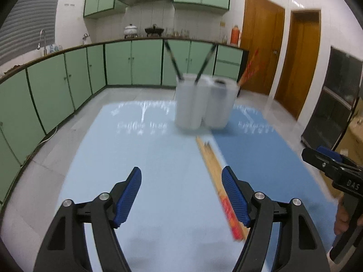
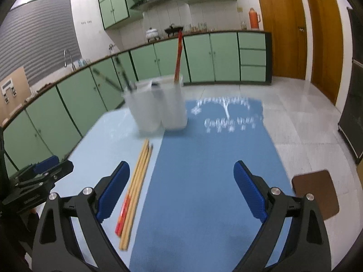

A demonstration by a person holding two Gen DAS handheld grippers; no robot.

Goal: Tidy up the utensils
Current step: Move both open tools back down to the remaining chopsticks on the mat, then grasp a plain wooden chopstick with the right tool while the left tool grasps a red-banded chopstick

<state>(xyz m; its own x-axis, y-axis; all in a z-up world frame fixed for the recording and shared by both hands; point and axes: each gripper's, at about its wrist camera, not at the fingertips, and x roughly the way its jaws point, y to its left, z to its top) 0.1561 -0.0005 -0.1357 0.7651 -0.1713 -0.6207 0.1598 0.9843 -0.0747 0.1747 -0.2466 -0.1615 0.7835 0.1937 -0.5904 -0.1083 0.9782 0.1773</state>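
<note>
The left claw (image 1: 181, 195) is spread wide above the pale mat (image 1: 145, 181), nothing between its pads. The chopsticks (image 1: 213, 170) lie on the desk just inside its right finger (image 1: 236, 199), running ahead toward the holder (image 1: 204, 102). The right claw (image 2: 181, 192) is spread wider and empty over the dark mat (image 2: 204, 170); from it the same chopsticks (image 2: 136, 185) lie just beside the left finger (image 2: 113, 192), on the seam between the mats. The holder (image 2: 158, 106) stands ahead of both claws (blurred, clear plastic), with dark sticks (image 1: 172, 59) leaning in one part and a red one (image 2: 178, 56) in another.
</note>
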